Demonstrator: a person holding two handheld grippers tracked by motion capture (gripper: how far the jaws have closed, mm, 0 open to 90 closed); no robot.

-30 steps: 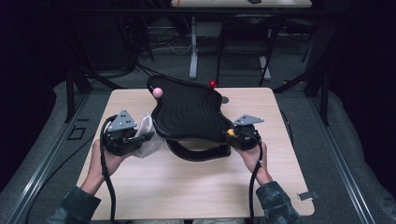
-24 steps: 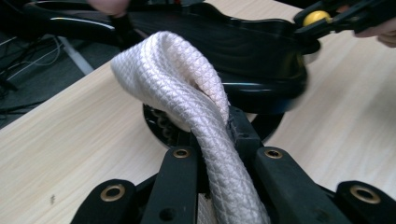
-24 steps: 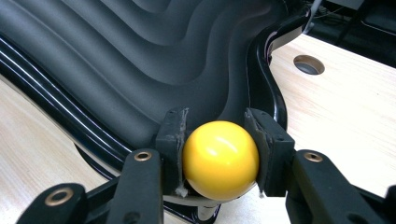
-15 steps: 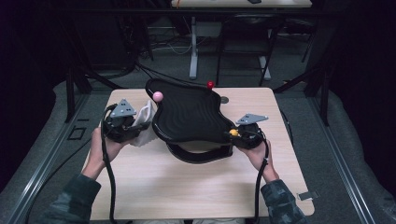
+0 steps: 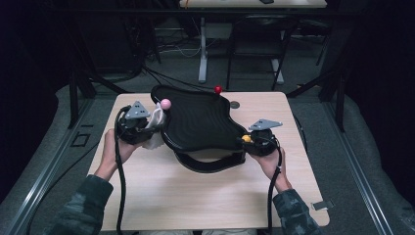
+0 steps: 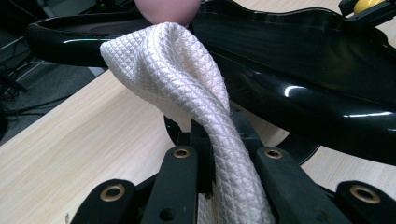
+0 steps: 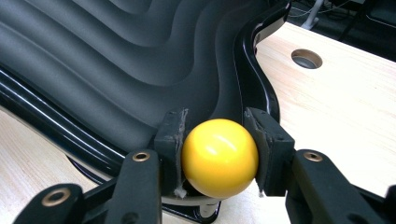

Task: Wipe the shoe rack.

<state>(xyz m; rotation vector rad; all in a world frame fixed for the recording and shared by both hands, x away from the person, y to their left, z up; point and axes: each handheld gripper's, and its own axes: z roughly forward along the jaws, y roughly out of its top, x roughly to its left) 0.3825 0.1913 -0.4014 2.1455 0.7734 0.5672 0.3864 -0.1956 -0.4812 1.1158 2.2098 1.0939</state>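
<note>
Landmark: the glossy black wavy-edged plastic tray [image 5: 198,125], raised on a curved black stand on the pale wooden table [image 5: 195,196]. All places below are given relative to it.
Right gripper [image 5: 252,141]: at the tray's near right corner. Jaws are partly closed, pads pressed on both sides of the glossy yellow ball knob [image 7: 219,157] at the rim. Judged purpose: to brace the tray so that it does not slide or tip under wiping pressure.
Left gripper [image 5: 147,128]: at the tray's left edge, level with the rim. Jaws are closed almost fully on the white quilted-weave cloth [image 6: 187,88].
Cloth: pinched near its lower end, with the free part arching up and over the tray's left rim, touching it just below the pink ball knob [image 5: 166,103]. Judged purpose: the loose fold forms a soft pad for wiping around the rim and knob.
Red ball knob [image 5: 218,89]: on the tray's far rim, untouched.
Round cable hole [image 5: 235,104]: in the table, just beyond the tray's far right edge.
</note>
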